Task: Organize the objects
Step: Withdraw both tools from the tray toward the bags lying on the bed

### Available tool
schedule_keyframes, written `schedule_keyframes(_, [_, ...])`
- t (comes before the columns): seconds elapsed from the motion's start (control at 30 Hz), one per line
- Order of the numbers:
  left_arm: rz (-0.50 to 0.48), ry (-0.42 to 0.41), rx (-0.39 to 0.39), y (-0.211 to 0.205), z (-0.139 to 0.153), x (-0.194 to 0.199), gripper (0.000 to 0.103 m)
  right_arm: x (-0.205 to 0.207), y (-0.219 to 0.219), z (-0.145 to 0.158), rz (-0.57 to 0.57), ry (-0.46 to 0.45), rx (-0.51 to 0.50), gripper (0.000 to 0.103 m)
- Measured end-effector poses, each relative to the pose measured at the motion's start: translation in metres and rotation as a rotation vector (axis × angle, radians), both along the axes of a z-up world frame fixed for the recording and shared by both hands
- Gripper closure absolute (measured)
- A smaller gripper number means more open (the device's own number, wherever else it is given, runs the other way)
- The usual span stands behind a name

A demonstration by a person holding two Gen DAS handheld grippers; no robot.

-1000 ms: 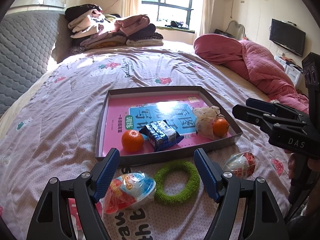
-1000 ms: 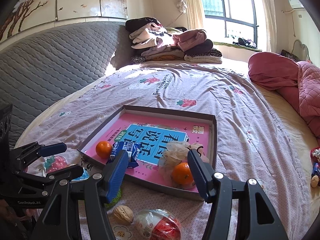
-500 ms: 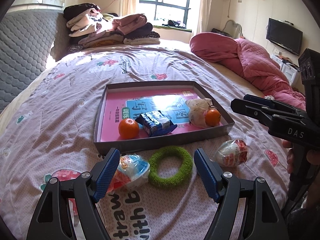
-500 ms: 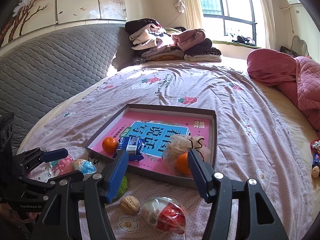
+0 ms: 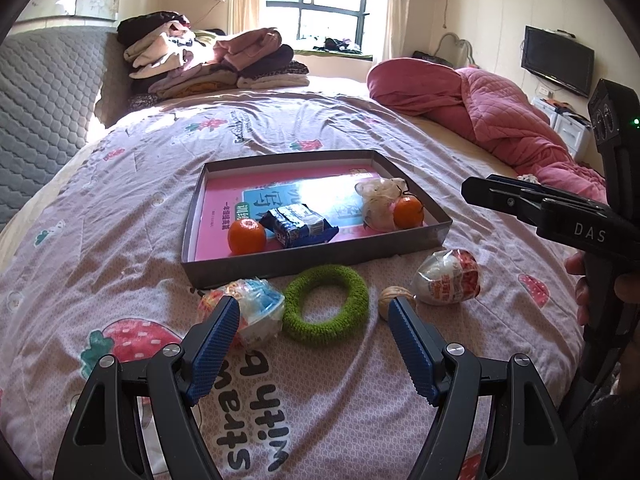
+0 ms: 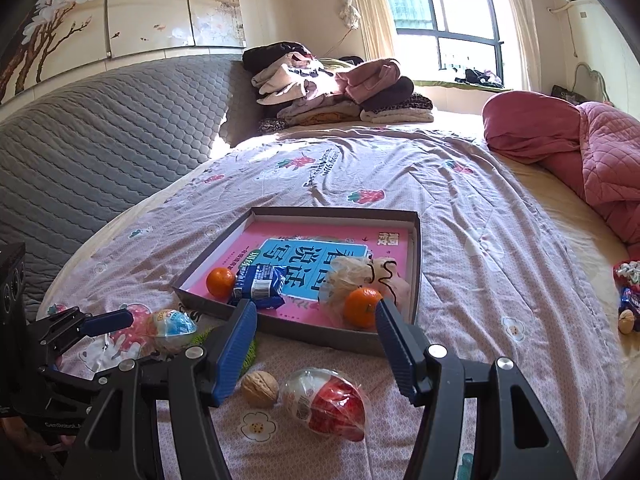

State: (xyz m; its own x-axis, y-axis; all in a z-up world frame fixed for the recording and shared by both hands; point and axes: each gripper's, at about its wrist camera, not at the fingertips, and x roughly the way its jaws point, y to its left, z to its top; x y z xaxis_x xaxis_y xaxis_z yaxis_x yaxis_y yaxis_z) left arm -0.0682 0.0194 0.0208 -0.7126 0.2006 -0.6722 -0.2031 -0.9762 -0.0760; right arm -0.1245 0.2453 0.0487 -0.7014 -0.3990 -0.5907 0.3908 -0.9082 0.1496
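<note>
A grey shallow box [image 5: 304,266] [image 6: 417,248] lies on the bed, holding a pink book, two oranges [image 5: 246,236] [image 5: 408,211], a blue snack pack [image 5: 298,225] and a net bag [image 5: 378,196]. In front of it lie a blue-topped toy egg [image 5: 256,304], a green knitted ring [image 5: 326,305], a walnut [image 5: 394,298] and a red-and-white toy egg [image 5: 448,278] [image 6: 326,404]. My left gripper [image 5: 314,340] is open and empty, just short of the ring. My right gripper [image 6: 316,344] is open and empty, above the walnut [image 6: 260,389] and red egg.
Folded clothes [image 5: 208,60] are piled at the head of the bed by a grey padded headboard [image 6: 100,140]. A pink quilt [image 5: 500,112] lies bunched on the right. Small snacks [image 6: 628,304] lie at the bed's right edge.
Both grippers have drawn back from the box, so the items in front of it now lie farther ahead. The walnut has come into the left wrist view. Both stay open.
</note>
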Motion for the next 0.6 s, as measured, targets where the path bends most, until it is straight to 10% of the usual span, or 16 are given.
schedule_keyframes(0.6, [0.036,-0.038,-0.023,-0.015,-0.014,0.013,0.025,0.013,0.004,-0.011,-0.001,-0.022,0.024,0.042])
